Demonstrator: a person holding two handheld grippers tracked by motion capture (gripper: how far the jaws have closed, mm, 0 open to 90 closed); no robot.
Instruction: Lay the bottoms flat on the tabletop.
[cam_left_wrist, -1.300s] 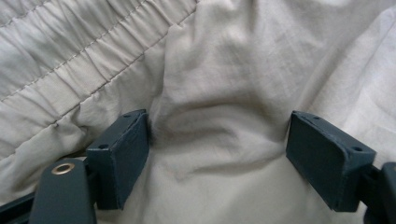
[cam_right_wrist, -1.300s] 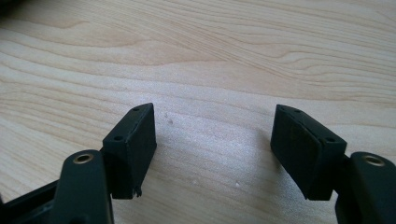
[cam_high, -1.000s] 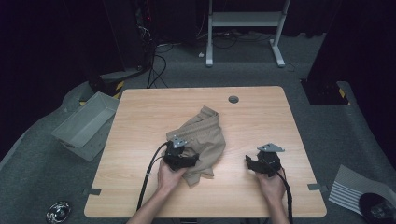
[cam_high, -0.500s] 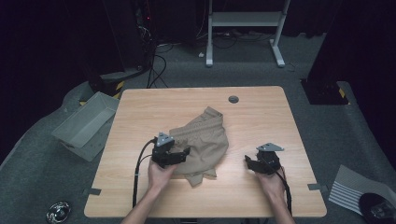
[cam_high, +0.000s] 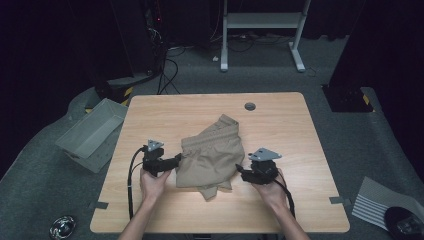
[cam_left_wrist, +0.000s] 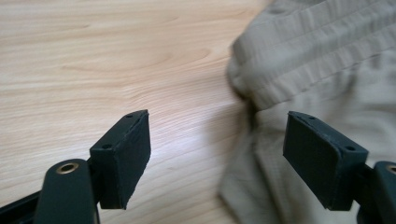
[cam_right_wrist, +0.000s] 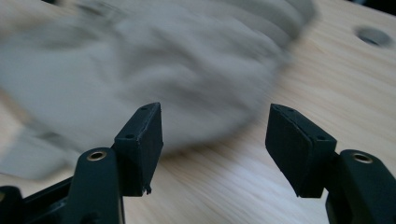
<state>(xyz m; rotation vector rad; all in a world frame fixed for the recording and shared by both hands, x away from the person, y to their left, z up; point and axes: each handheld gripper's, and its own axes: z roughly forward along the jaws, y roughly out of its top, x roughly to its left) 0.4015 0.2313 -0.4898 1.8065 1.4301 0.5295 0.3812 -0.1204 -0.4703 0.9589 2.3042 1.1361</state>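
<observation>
Overhead, the high view has a crumpled pair of beige shorts (cam_high: 212, 157) lying near the middle of the wooden table (cam_high: 300, 135), a little toward the person's edge, with the waistband end pointing away toward a round hole (cam_high: 250, 106) in the tabletop. At the garment's left edge sits the left gripper (cam_high: 176, 161), held in the person's left hand (cam_high: 154, 181), its tips pointing right and just meeting the cloth. On the other side the right gripper (cam_high: 241, 173), in the right hand (cam_high: 270, 187), points left with its tips close beside the shorts' right edge. A grey bin (cam_high: 92, 135) rests on the floor off the table's left side. Next, the left gripper view: the left gripper (cam_left_wrist: 217, 156) has its jaws spread wide with nothing pinched; bare wood shows behind the left pad, while the folded beige shorts (cam_left_wrist: 322, 70) fill the space behind and around the right pad. Whether that pad touches the cloth I cannot tell. Finally, the right gripper view is smeared with blur, yet the right gripper (cam_right_wrist: 215, 151) clearly stands wide apart and empty, its jaws having just closed a little; the shorts (cam_right_wrist: 154, 70) lie beyond the pads, with plain table between them.
</observation>
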